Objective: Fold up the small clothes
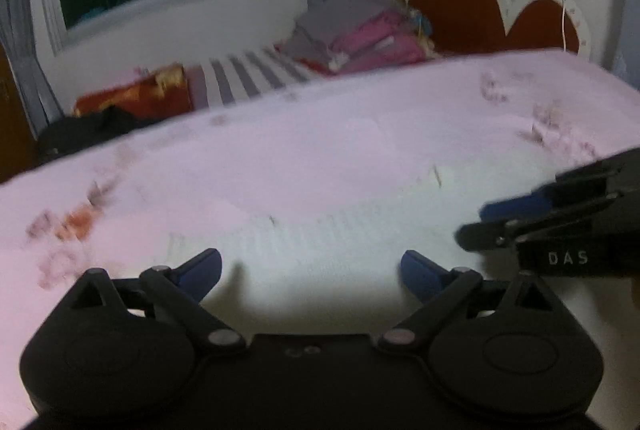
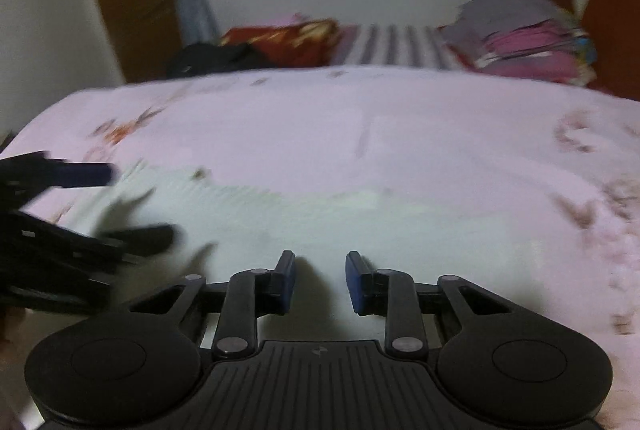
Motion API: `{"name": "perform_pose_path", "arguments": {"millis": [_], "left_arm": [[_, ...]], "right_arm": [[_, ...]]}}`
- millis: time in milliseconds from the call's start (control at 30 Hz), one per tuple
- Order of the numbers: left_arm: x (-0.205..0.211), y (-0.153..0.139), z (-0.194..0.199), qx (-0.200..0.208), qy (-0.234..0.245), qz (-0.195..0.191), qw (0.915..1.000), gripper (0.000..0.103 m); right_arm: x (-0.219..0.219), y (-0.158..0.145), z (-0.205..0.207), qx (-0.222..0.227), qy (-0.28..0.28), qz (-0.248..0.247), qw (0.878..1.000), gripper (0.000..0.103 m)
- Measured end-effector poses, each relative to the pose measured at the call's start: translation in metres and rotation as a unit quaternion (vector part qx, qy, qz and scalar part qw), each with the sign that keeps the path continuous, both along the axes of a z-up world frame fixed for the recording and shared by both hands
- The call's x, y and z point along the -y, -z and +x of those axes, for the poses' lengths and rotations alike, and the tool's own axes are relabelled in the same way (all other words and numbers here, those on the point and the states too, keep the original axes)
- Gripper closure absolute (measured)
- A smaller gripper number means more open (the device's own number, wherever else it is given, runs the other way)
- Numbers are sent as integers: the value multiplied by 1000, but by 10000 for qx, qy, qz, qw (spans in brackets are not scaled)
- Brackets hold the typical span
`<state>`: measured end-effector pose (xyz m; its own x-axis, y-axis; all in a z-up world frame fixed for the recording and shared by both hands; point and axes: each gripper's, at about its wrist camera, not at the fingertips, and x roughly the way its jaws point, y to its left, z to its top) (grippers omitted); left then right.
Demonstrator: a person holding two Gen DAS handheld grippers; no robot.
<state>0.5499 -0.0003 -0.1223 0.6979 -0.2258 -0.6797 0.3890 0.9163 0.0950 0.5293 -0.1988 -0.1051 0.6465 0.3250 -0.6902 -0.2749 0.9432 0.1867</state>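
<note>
Garment (image 2: 304,214), pale whitish-green, blurred, flat on pink bedsheet (image 2: 440,134); both hand-held grippers (image 1: 310,270) (image 2: 320,280) apart, empty.

Both views motion-blurred. Pale garment (image 1: 328,230) on the bed (image 1: 280,158): outline and folds not resolvable; near edge hidden behind the left gripper (image 1: 310,272) body. Right gripper (image 1: 560,226) cut off by the right frame edge in the left wrist view. Left gripper smeared and cropped at the left edge in the right wrist view. Sheet print illegible. Folded stack (image 2: 528,42): items indistinct.
</note>
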Motion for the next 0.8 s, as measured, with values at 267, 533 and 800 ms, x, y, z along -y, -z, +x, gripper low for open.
{"name": "perform_pose_path", "arguments": {"millis": [267, 533, 800], "left_arm": [[-79, 11, 13, -304, -1112, -197, 9931, 0], [-31, -30, -25, 180, -563, -720, 9957, 3], [-51, 18, -35, -233, -806, -321, 9960, 1]], "right_arm": [[73, 10, 8, -52, 1436, -313, 9891, 74], [16, -23, -26, 489, 562, -316, 9967, 38], [24, 7, -39, 136, 880, -672, 9938, 36]]}}
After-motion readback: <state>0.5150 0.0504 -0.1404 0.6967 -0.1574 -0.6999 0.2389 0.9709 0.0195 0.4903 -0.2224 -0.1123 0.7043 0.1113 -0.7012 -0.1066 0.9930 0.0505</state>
